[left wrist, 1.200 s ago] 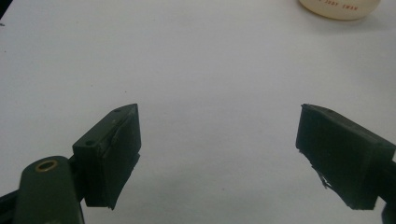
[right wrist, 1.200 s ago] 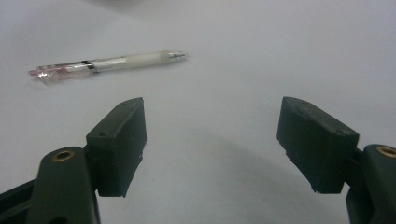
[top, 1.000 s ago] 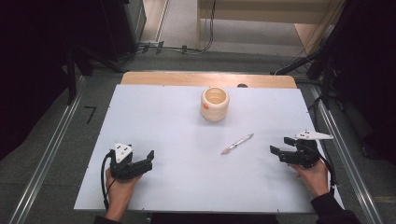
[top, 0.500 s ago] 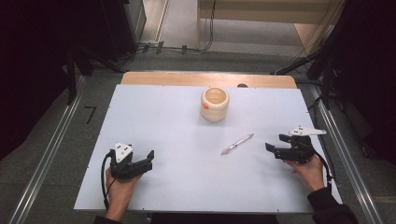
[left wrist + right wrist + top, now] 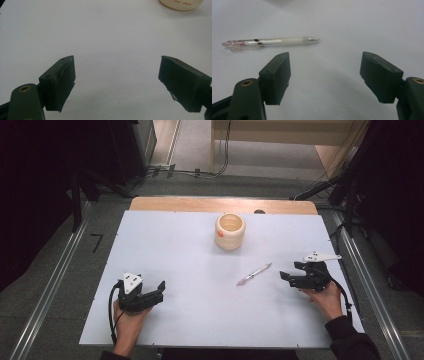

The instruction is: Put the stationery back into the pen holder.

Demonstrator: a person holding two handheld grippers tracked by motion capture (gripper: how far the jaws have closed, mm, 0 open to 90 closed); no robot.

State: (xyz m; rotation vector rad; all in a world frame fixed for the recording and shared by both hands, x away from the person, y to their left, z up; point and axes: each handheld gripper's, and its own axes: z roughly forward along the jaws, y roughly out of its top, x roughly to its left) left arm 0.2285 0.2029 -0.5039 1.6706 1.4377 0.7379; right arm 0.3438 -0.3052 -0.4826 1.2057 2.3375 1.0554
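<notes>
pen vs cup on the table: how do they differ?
The pen lies flat on its side; the cup stands upright with its mouth open upward. The pen is thin, with a clear barrel and a pink end; the cup is squat, round and cream. The pen lies just ahead of the open right gripper; the cup sits farther back, near the table's middle. Both rest untouched on the table.

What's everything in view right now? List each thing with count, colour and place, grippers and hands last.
pen: 1, clear with pink end and whitish grip, lying flat right of centre, just ahead of the right gripper
cup: 1, cream, upright at the far middle
table: 1, white top with a wooden far edge
left gripper: 1, black, near left, jaws open, holding nothing
right gripper: 1, black, near right, jaws open, holding nothing
hands: 2, one behind each gripper, at the near edge
</notes>
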